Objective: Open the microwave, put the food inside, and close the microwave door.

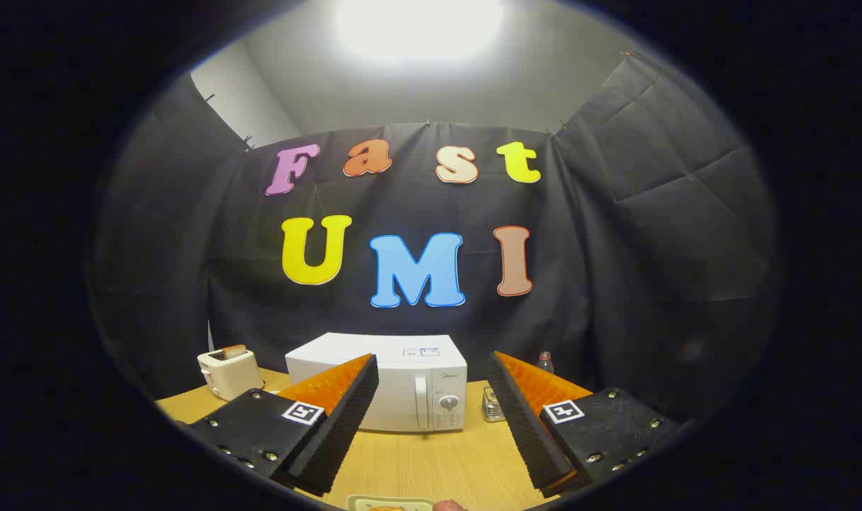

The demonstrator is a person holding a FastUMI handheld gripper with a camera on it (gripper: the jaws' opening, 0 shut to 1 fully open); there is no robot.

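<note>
A white microwave [402, 387] stands on the wooden table [431, 461] beyond my fingers, its door shut, with a vertical handle [421, 402] and a round knob [448, 403] on its right side. My gripper [434, 376] is open and held well back from it, with nothing between the two black ribbed fingers [345, 419]. Just below the fingers, a pale plate [391, 504] with something orange-brown on it peeks in at the table's near edge.
A white toaster [226, 372] with a slice in its slot sits left of the microwave. A clear glass [493, 406] stands right of the microwave, and a bottle [544, 362] behind it. Black cloth walls close in the back and sides.
</note>
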